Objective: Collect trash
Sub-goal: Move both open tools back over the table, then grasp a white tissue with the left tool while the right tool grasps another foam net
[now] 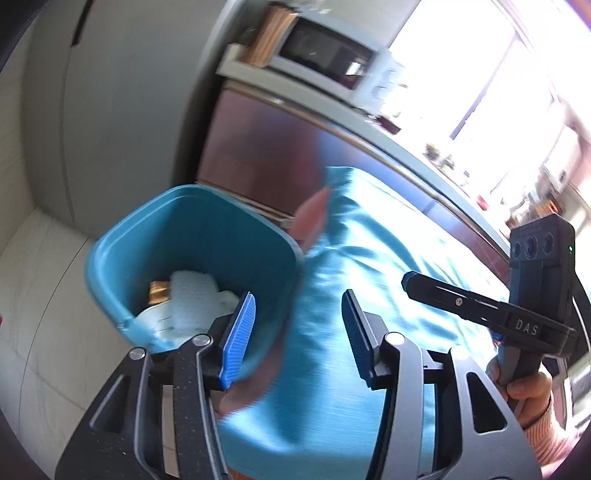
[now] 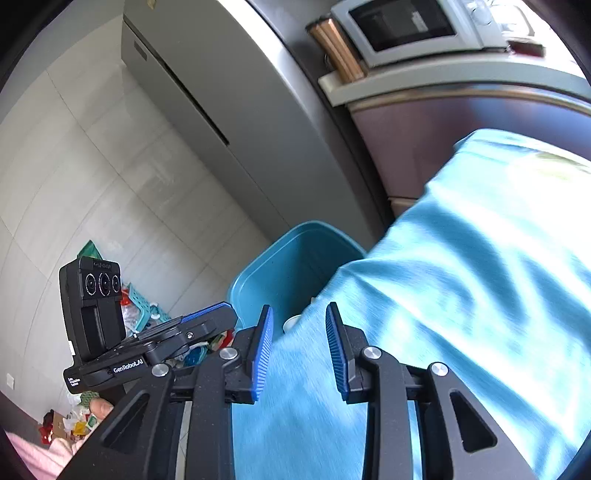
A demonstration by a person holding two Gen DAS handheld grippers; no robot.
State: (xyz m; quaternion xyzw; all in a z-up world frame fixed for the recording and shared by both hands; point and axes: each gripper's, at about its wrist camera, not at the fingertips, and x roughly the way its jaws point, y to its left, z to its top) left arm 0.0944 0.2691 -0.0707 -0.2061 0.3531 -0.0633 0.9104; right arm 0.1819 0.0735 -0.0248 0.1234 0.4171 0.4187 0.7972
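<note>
A blue trash bin [image 1: 192, 236] stands on the floor against the corner of a table under a turquoise cloth [image 1: 369, 258]. Inside the bin lie crumpled white paper [image 1: 192, 288], a brown scrap [image 1: 159, 290] and a pale round lid or cup [image 1: 162, 321]. My left gripper [image 1: 299, 295] hovers over the bin's right rim and the cloth edge, open and empty. My right gripper [image 2: 300, 306] is above the cloth, just right of the bin [image 2: 295, 258], also open with nothing between its pads. Each gripper shows in the other's view: the right gripper [image 1: 410, 280], the left gripper [image 2: 210, 314].
A grey fridge [image 2: 229, 110] stands behind the bin, with a dark cabinet [image 2: 424, 140] and a microwave [image 2: 413, 26] on its counter to the right. On the tiled floor at left lie a green basket [image 2: 142, 301] and scattered colourful litter [image 2: 70, 421]. A pinkish blur [image 1: 314, 218] marks the cloth's corner.
</note>
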